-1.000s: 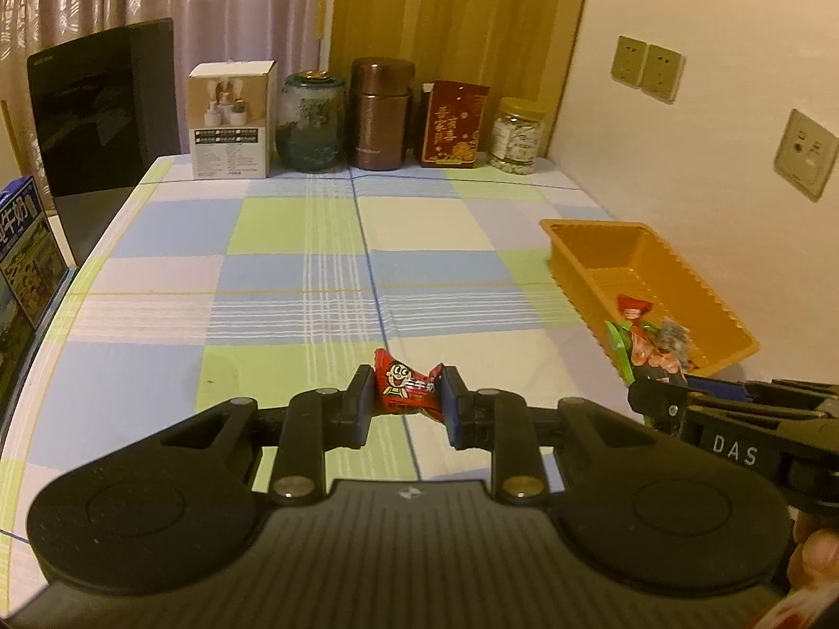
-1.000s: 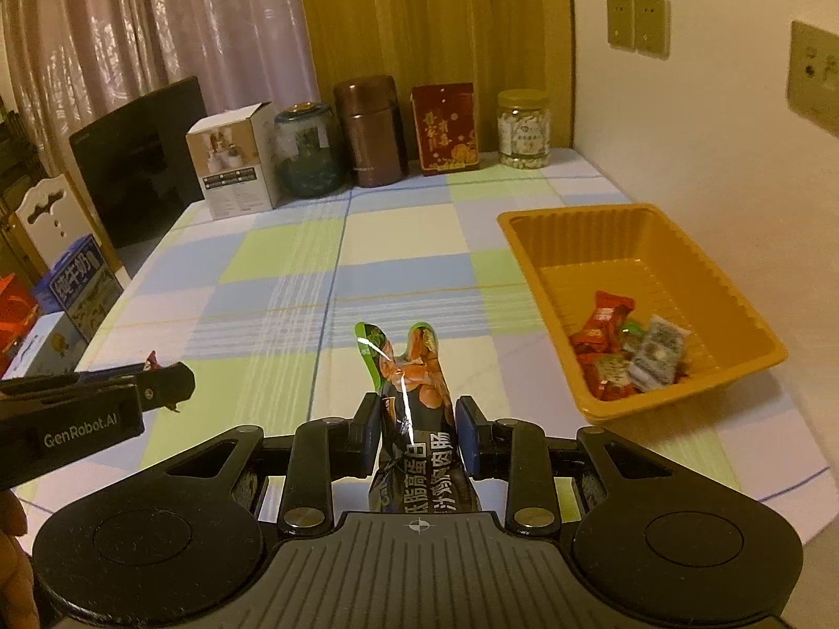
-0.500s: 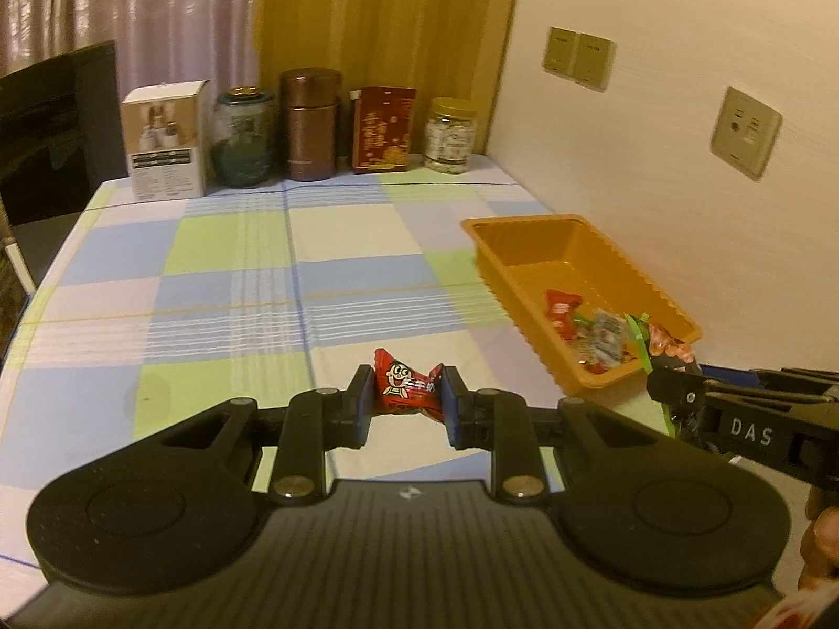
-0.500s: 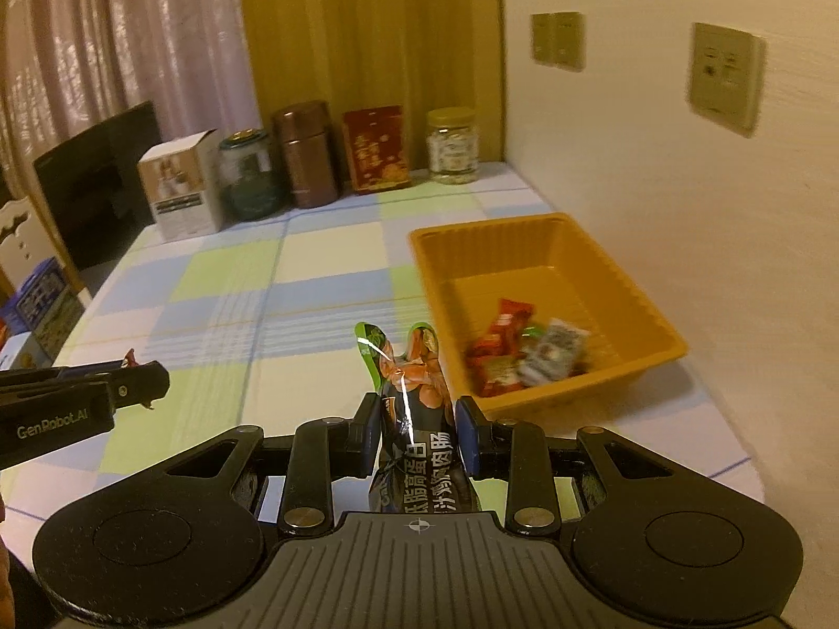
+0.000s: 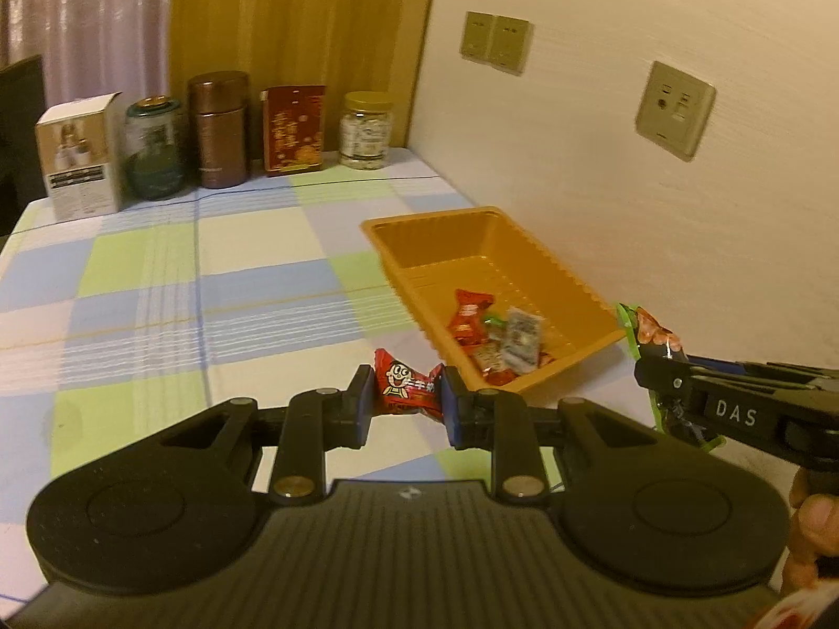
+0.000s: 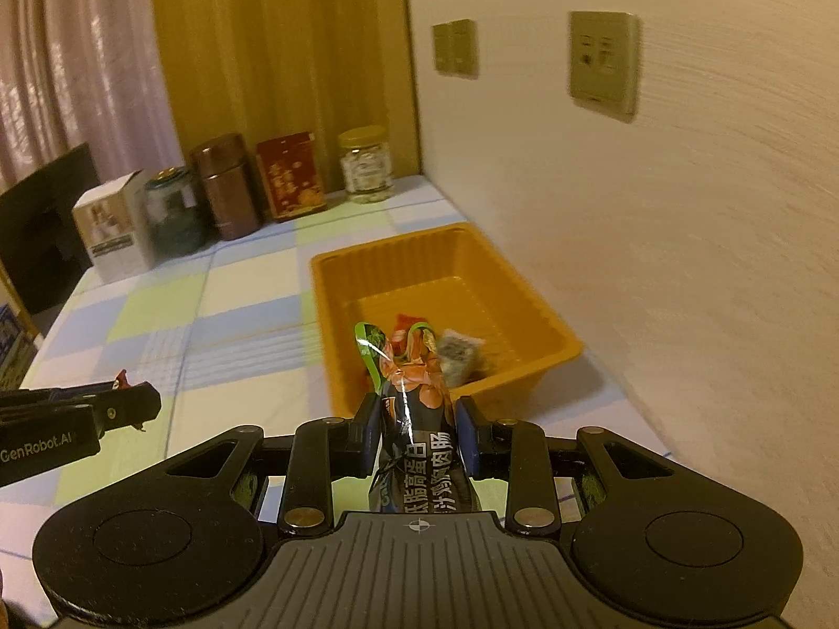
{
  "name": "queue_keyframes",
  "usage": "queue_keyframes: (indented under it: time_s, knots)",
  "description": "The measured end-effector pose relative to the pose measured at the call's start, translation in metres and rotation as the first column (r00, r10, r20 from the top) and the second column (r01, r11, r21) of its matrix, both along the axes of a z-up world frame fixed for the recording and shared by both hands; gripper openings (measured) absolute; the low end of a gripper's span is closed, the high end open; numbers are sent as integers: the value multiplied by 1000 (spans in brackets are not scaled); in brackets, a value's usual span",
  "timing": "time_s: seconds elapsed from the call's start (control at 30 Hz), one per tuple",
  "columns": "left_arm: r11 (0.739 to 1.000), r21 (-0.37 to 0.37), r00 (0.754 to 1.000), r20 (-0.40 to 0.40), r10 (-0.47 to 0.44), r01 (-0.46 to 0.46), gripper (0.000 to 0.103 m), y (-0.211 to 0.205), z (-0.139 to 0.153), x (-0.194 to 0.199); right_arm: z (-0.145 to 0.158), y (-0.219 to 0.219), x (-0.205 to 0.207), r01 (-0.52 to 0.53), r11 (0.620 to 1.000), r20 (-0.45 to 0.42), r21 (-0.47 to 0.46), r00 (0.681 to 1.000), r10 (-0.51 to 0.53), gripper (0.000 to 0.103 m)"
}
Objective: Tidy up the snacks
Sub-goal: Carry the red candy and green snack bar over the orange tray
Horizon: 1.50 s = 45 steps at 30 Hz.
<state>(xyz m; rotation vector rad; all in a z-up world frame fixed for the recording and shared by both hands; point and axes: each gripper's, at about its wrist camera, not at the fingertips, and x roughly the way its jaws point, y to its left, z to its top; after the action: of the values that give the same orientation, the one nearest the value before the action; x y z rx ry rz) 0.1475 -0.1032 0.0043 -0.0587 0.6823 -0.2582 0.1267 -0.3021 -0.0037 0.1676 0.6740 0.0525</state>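
My left gripper (image 5: pixel 406 398) is shut on a small red candy packet (image 5: pixel 406 385) with a cartoon face, held above the checked tablecloth just left of the orange tray (image 5: pixel 472 230). My right gripper (image 6: pixel 417 430) is shut on a dark sausage packet (image 6: pixel 414 409) with a green and orange top, close to the near edge of the orange tray (image 6: pixel 529 309). Several wrapped snacks (image 5: pixel 498 335) lie in the tray's near end. In the left wrist view the right gripper (image 5: pixel 660 377) shows at the right edge with its packet (image 5: pixel 647 330).
A white box (image 5: pixel 78 157), a green jar (image 5: pixel 154 149), a brown canister (image 5: pixel 217 128), a red tin (image 5: pixel 293 128) and a clear jar (image 5: pixel 367 131) line the table's far edge. The wall with sockets (image 5: pixel 676 110) runs close along the tray's right side.
Both grippers have swung right toward the orange tray with their packets still held. The tray now sits nearer the middle of both views.
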Motion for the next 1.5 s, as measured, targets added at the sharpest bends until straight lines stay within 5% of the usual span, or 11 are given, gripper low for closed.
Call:
queue_keyframes:
  time_s: [0.83, 1.5]
  knots:
    - [996, -13, 995, -33, -94, 94, 24, -78, -19, 97, -5, -51, 98, 3, 1000, 10, 16, 1000, -3, 31]
    - [992, 16, 991, -51, -127, 128, 24, -97, -40, 151, -22, -57, 157, -34, 999, -18, -3, 999, 34, 31]
